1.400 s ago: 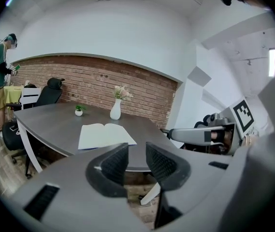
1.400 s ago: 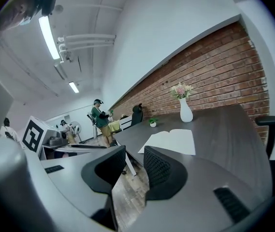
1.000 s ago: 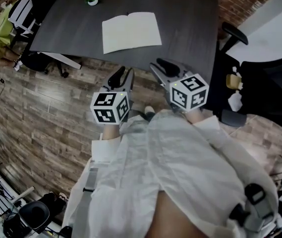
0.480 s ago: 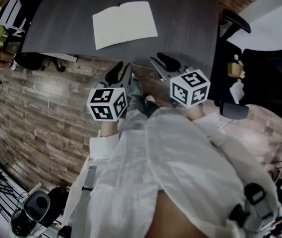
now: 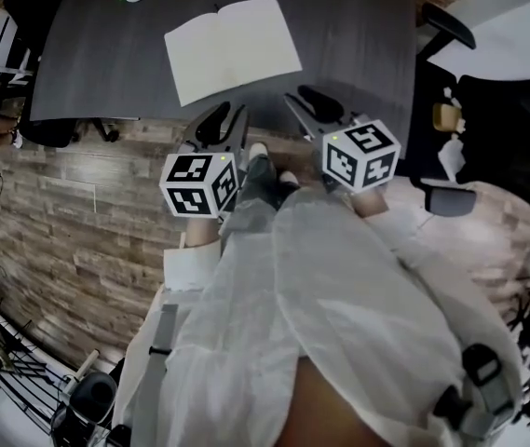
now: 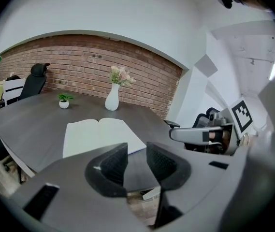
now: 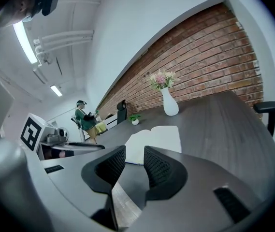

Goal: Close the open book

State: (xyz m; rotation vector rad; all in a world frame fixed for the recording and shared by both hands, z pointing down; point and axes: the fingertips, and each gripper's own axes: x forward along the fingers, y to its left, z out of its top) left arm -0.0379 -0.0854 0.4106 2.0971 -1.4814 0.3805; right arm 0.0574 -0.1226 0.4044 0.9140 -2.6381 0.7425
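The open book (image 5: 232, 49) lies flat on the dark grey table (image 5: 88, 73), its pale blank pages facing up. It also shows in the left gripper view as the book (image 6: 101, 135) and in the right gripper view as the book (image 7: 156, 140), straight ahead of the jaws. My left gripper (image 5: 218, 128) hovers at the table's near edge, just short of the book, open with nothing between its pads. My right gripper (image 5: 316, 110) is over the near edge to the book's right, also open and empty. Both point forward and slightly down, as the left gripper (image 6: 137, 163) and the right gripper (image 7: 135, 166) show.
A white vase with flowers (image 6: 112, 98) and a small potted plant (image 6: 64, 100) stand at the far side of the table. Black office chairs (image 5: 497, 138) stand to the right, another chair (image 6: 38, 74) at the far left. A person (image 7: 86, 120) sits in the background.
Both grippers have moved forward from over the wooden floor to the table's near edge. The book now lies closer to them. Neither gripper has taken hold of anything.
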